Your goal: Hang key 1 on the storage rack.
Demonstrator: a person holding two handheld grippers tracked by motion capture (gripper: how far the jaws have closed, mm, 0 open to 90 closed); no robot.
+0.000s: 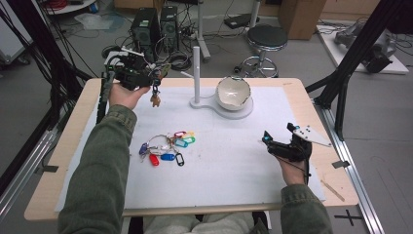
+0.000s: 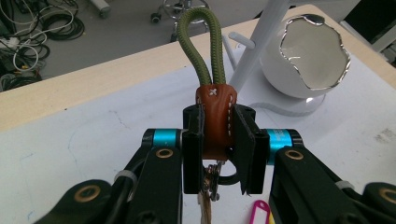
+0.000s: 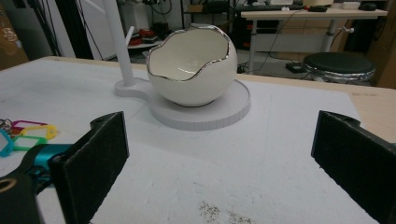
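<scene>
Since the left gripper already pinches the keychain at its stiff leather tab, mid-frame, the light cord loop should dangle freely; right gripper gapes empty.

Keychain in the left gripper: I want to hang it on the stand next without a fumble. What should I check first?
1. Left gripper clamps the keychain by its leather tab: ok.
2. Green loop stands free above the jaws: ok.
3. Stand upright, its peg bare: ok.
4. Bowl beside the stand, apart from the keychain: ok.
5. Right gripper open, resting aside: ok.
6. Loop fits over the peg: cannot tell.
</scene>
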